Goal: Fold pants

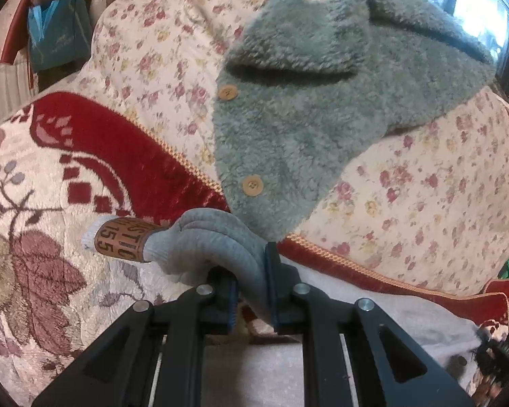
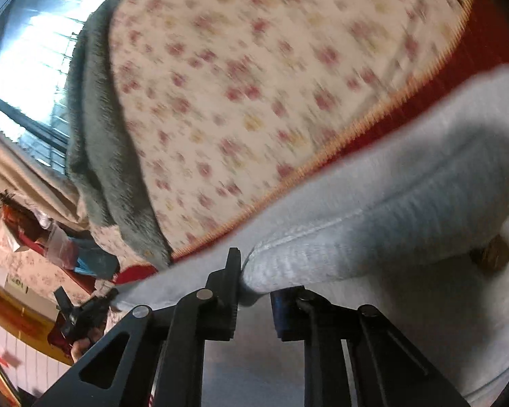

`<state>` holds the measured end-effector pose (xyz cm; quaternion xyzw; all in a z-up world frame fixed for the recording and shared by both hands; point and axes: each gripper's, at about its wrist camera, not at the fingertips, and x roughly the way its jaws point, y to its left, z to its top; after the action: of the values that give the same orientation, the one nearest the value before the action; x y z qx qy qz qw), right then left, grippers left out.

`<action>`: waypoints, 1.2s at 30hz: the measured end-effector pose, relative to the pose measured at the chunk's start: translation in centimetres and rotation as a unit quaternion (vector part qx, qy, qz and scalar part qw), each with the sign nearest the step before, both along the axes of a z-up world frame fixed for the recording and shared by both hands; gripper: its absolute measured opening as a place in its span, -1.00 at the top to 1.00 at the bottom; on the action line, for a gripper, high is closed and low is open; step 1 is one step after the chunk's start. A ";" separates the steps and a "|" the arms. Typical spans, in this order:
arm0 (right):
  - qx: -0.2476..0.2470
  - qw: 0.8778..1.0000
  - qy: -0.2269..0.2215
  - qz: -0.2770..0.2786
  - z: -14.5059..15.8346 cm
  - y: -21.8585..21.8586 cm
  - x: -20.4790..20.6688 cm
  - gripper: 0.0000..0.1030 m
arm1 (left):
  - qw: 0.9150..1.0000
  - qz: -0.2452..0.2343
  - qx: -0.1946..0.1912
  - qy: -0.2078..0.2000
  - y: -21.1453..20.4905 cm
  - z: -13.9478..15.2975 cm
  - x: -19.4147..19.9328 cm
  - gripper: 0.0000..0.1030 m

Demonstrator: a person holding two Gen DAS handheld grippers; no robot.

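The pants are light grey sweatpants with a brown leather patch at the waistband. My left gripper is shut on a bunched fold of them, near the patch, above the red and cream blanket. In the right wrist view the same grey pants fill the lower right, and my right gripper is shut on a ribbed edge of them. The rest of the pants trails to the right, and the right gripper shows small at that far end.
A grey-green fleece jacket with wooden buttons lies on a floral quilt just beyond the pants. A window is behind. A blue bag stands at the far left. The right wrist view is motion-blurred.
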<state>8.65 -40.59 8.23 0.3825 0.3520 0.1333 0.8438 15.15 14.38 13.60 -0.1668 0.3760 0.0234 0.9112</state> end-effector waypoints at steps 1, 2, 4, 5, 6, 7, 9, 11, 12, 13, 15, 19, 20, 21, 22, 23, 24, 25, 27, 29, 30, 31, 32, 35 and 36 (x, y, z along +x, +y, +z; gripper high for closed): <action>0.000 1.000 -0.004 -0.001 0.5 -0.2 0.1 0.68 | 1.000 -0.003 0.001 -0.003 -0.1 0.5 -0.2 0.73; 0.000 1.000 -0.008 -0.002 1.0 -0.4 0.3 0.68 | 1.000 -0.006 0.003 -0.007 -0.3 1.0 -0.4 0.73; -0.001 1.000 -0.016 -0.002 2.1 -0.7 0.4 0.68 | 1.000 -0.010 0.007 -0.014 -0.5 2.1 -0.9 0.73; -0.002 1.000 -0.021 -0.002 2.7 -0.9 0.3 0.68 | 1.000 -0.012 0.008 -0.017 -0.5 2.6 -1.1 0.73; -0.003 1.000 -0.024 -0.001 3.2 -0.9 0.2 0.68 | 1.000 -0.014 0.008 -0.020 -0.5 3.0 -1.3 0.73; -0.004 1.000 -0.027 0.000 3.6 -1.0 0.1 0.68 | 1.000 -0.016 0.008 -0.022 -0.6 3.5 -1.6 0.73; -0.007 0.999 -0.033 0.002 4.4 -1.1 -0.2 0.68 | 0.999 -0.018 0.008 -0.025 -0.6 4.3 -1.9 0.73; -0.007 0.999 -0.036 0.004 4.9 -1.2 -0.5 0.68 | 0.999 -0.020 0.011 -0.027 -0.7 4.9 -2.3 0.73; -0.007 0.999 -0.038 0.004 5.2 -1.3 -0.7 0.68 | 0.999 -0.022 0.012 -0.028 -0.7 5.2 -2.5 0.73; -0.006 0.999 -0.040 0.004 5.4 -1.3 -0.9 0.68 | 0.999 -0.023 0.012 -0.028 -0.7 5.4 -2.7 0.73; -0.004 0.999 -0.044 0.004 5.9 -1.3 -1.4 0.68 | 0.999 -0.027 0.014 -0.028 -0.8 5.7 -3.1 0.73; -0.003 0.999 -0.047 0.013 6.4 -1.4 -2.3 0.68 | 0.999 -0.032 0.012 -0.023 -0.6 5.2 -4.1 0.73; -0.002 0.999 -0.047 0.015 6.4 -1.4 -2.6 0.68 | 0.999 -0.034 0.011 -0.022 -0.5 4.9 -4.5 0.73; 0.000 0.999 -0.046 0.016 6.4 -1.3 -2.9 0.68 | 0.999 -0.036 0.011 -0.021 -0.5 4.5 -4.9 0.73; 0.001 0.999 -0.045 0.018 6.2 -1.3 -3.2 0.68 | 0.999 -0.038 0.011 -0.019 -0.4 4.0 -5.4 0.73; 0.000 0.999 -0.042 0.021 6.0 -1.2 -3.6 0.68 | 0.999 -0.039 0.010 -0.018 -0.3 3.5 -5.9 0.73; -0.002 0.999 -0.040 0.023 5.7 -1.1 -4.0 0.68 | 0.999 -0.041 0.008 -0.016 -0.3 2.9 -6.5 0.73; -0.003 0.999 -0.037 0.025 5.4 -1.0 -4.3 0.68 | 0.999 -0.041 0.006 -0.014 -0.3 2.3 -7.1 0.73; 0.000 0.999 -0.031 0.031 4.4 -0.9 -5.3 0.68 | 0.999 -0.039 0.003 -0.002 -0.1 0.4 -8.8 0.73; 0.005 0.999 -0.021 0.033 3.2 -1.0 -6.2 0.68 | 0.999 -0.036 -0.004 0.008 0.0 -1.1 -10.2 0.73; 0.009 0.999 -0.013 0.033 2.4 -1.0 -6.7 0.68 | 0.999 -0.033 -0.009 0.013 0.1 -1.9 -10.9 0.73; 0.010 0.999 -0.005 0.034 1.7 -1.1 -7.2 0.68 | 0.999 -0.033 -0.013 0.021 0.1 -2.8 -11.6 0.73; 0.010 0.999 0.002 0.035 1.0 -1.1 -7.6 0.68 | 0.999 -0.032 -0.015 0.029 0.1 -3.7 -12.2 0.73; 0.011 0.999 0.023 0.038 -0.8 -1.1 -8.9 0.68 | 0.998 -0.029 -0.025 0.049 0.3 -6.0 -14.1 0.73; 0.012 0.999 0.027 0.037 -1.1 -1.2 -9.4 0.68 | 0.998 -0.028 -0.027 0.050 0.4 -6.5 -14.8 0.73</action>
<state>-0.71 -41.83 7.09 0.3829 0.3873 0.1583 0.8236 0.38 14.73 7.13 -0.1795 0.4265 -0.0041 0.8865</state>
